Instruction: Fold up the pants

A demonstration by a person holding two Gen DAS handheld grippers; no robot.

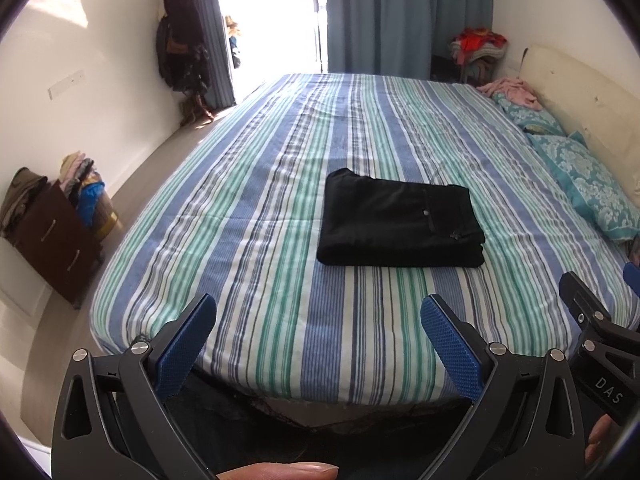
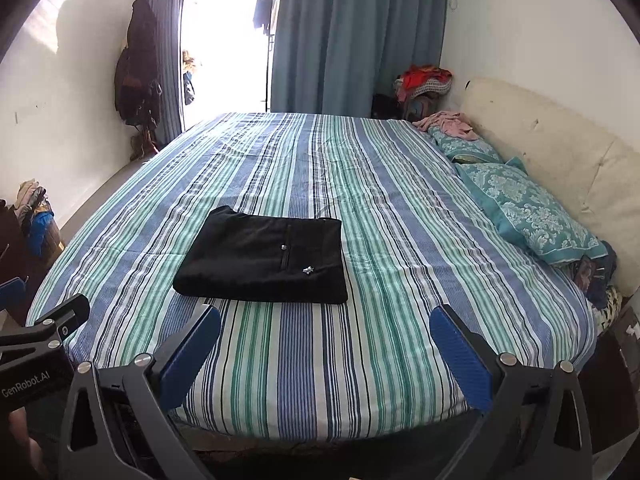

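The black pants [image 1: 400, 220] lie folded square on the striped bed [image 1: 280, 320] toward 12 o'clock of the wide-open, empty left claw [image 1: 318, 320] and right claw [image 2: 325, 330], so only gentle smoothing seems left.

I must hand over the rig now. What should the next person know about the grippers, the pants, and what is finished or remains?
Left gripper: open, holding nothing, held back over the near edge of the bed.
Right gripper: open, holding nothing, also back over the near edge, beside the left one.
Pants: black, lying on the striped bed sheet in a compact rectangle of several layers, pocket button facing up, touched by neither gripper.
Done: the fold looks complete and tidy.
Left: probably nothing; at most check the edges of the stack, which look even from here.
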